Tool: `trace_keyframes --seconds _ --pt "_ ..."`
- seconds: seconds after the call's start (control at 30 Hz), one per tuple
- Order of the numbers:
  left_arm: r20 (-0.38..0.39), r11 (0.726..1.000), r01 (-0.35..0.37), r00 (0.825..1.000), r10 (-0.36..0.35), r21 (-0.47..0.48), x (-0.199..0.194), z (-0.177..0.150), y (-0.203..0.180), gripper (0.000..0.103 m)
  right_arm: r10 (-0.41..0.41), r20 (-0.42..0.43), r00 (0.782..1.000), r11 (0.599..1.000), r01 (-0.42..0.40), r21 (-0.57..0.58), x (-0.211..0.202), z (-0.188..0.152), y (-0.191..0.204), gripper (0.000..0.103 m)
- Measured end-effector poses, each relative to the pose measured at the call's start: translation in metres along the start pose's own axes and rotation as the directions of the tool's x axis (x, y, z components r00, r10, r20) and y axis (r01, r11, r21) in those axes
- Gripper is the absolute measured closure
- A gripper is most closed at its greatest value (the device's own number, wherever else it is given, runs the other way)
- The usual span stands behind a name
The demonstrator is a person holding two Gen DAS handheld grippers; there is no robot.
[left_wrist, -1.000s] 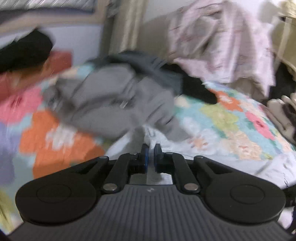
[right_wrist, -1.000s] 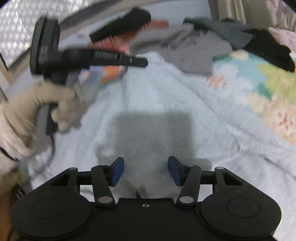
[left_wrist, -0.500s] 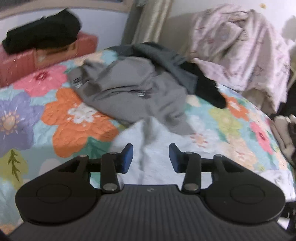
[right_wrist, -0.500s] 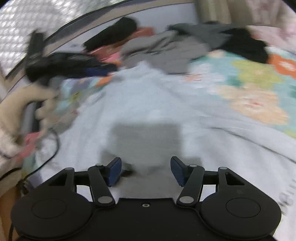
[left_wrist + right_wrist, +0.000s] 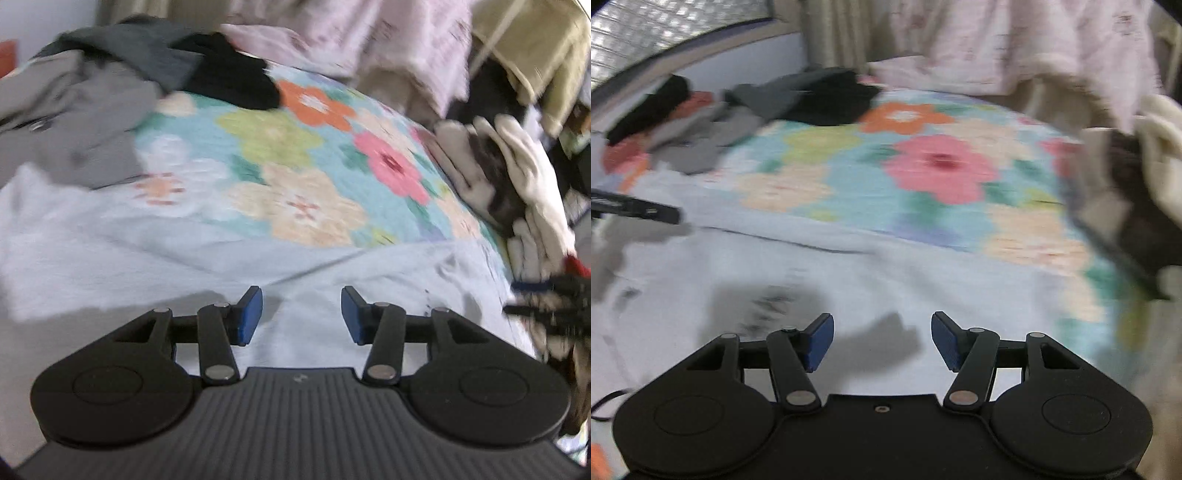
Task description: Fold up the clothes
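Note:
A pale blue-white garment point(image 5: 155, 258) lies spread flat on the flowered bedspread point(image 5: 295, 155); it also shows in the right wrist view point(image 5: 849, 280), with a dark print near its left part. My left gripper point(image 5: 301, 314) is open and empty just above the garment. My right gripper point(image 5: 882, 339) is open and empty above the same garment. The tip of the right gripper point(image 5: 546, 295) shows at the right edge of the left wrist view. The left gripper's finger point(image 5: 635, 208) shows at the left edge of the right wrist view.
A grey garment point(image 5: 70, 122), a dark grey one point(image 5: 147, 51) and a black one point(image 5: 236, 81) lie heaped at the far left of the bed. Pink patterned bedding point(image 5: 369, 44) is piled behind. Folded cream and brown clothes point(image 5: 509, 177) are stacked at the right edge.
My left gripper was shut on the pale garment, then opened and let it go. Both views have swung to the right across the bed. The right gripper stayed open.

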State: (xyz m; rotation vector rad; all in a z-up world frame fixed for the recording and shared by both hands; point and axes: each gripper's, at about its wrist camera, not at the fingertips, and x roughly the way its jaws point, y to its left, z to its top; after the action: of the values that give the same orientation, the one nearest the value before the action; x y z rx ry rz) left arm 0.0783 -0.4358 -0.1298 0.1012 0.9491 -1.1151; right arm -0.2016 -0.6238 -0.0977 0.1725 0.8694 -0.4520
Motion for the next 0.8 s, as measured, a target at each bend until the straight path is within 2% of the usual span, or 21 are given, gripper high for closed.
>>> trace_keyframes --seconds 0.07,0.1,0.2,0.37,0.53,0.6,0.63,0.67,0.73,0.8 --pt "0.002 0.996 0.003 1.0 -0.003 0.085 0.014 0.001 -0.016 0.057 -0.125 0.002 0.992 0.992 0.125 -0.011 0.008 -0.006 -0.023 0.04" --pt "0.005 0.991 0.001 1.0 -0.002 0.135 0.022 0.002 -0.024 0.057 -0.153 0.0 0.988 0.988 0.153 -0.006 0.014 -0.007 -0.033 0.04" --pt "-0.015 0.963 -0.016 1.0 0.021 0.269 0.045 0.007 -0.046 0.057 -0.14 -0.008 0.99 0.988 0.14 0.072 0.028 -0.006 -0.064 0.042" --pt "-0.066 0.953 0.046 0.997 -0.028 0.3 0.07 0.015 -0.058 0.059 -0.135 -0.035 0.99 0.987 0.137 0.081 0.055 0.008 -0.089 0.042" --pt "-0.06 0.943 0.12 0.992 -0.107 0.311 0.076 0.014 -0.064 0.06 -0.091 -0.039 0.995 0.991 0.095 0.095 0.067 0.013 -0.101 0.041" --pt "-0.067 0.945 0.124 0.992 -0.109 0.302 0.079 0.013 -0.065 0.059 -0.064 -0.032 0.997 0.992 0.067 0.104 0.069 0.012 -0.104 0.057" --pt "-0.064 0.945 0.119 0.992 -0.104 0.304 0.079 0.012 -0.065 0.059 -0.05 -0.028 0.998 0.993 0.053 0.109 0.069 0.011 -0.105 0.087" --pt "-0.062 0.946 0.117 0.993 -0.103 0.303 0.079 0.011 -0.066 0.059 -0.036 -0.024 0.999 0.993 0.039 0.114 0.07 0.011 -0.107 0.096" --pt "-0.057 0.949 0.111 0.994 -0.098 0.296 0.078 0.011 -0.065 0.058 -0.024 -0.006 1.0 0.993 0.024 0.118 0.067 0.009 -0.108 0.096" --pt "-0.039 0.951 0.099 0.995 -0.091 0.293 0.072 0.009 -0.064 0.058 -0.082 0.063 0.995 0.991 0.074 0.113 0.042 0.003 -0.103 0.097"
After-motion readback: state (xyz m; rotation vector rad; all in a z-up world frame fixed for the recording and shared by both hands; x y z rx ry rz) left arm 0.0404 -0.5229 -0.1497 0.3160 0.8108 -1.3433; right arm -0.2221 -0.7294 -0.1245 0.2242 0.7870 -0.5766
